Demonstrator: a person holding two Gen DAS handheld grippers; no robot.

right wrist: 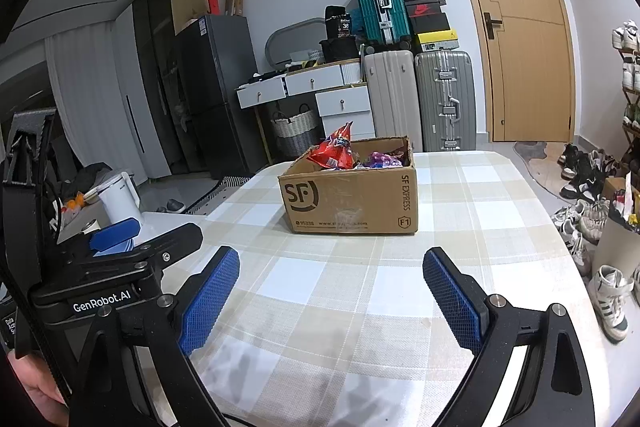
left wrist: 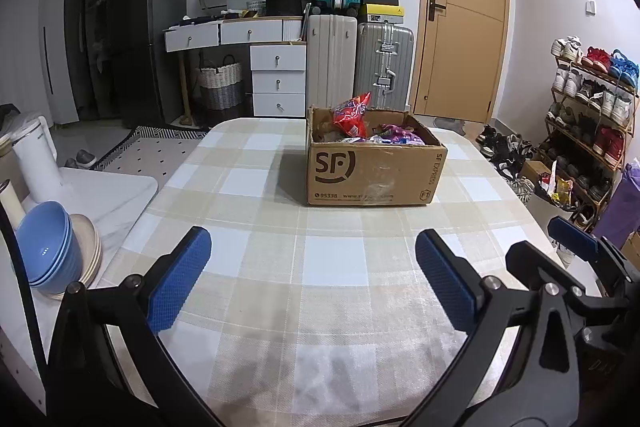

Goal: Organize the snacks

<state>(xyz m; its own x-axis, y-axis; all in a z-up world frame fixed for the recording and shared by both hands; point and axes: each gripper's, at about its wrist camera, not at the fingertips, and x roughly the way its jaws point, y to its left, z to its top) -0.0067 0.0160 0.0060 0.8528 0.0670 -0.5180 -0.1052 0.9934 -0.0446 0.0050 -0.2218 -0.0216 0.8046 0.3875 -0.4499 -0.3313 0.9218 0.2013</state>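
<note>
A brown SF Express cardboard box [left wrist: 372, 173] stands on the checked tablecloth [left wrist: 256, 267], far side of centre; it also shows in the right wrist view [right wrist: 352, 201]. Snack bags fill it: a red bag [left wrist: 352, 115] sticks up at its left, purple bags [left wrist: 394, 137] lie beside it. The red bag [right wrist: 334, 151] also shows in the right wrist view. My left gripper [left wrist: 312, 279] is open and empty, low over the near table. My right gripper [right wrist: 332, 299] is open and empty, beside it on the right. Both are well short of the box.
Stacked blue bowls [left wrist: 48, 259] and a white kettle [left wrist: 34, 159] stand on a white side counter at the left. Suitcases [left wrist: 360, 67], white drawers, and a wooden door [left wrist: 460, 11] are behind the table. A shoe rack [left wrist: 588, 123] and loose shoes are at the right.
</note>
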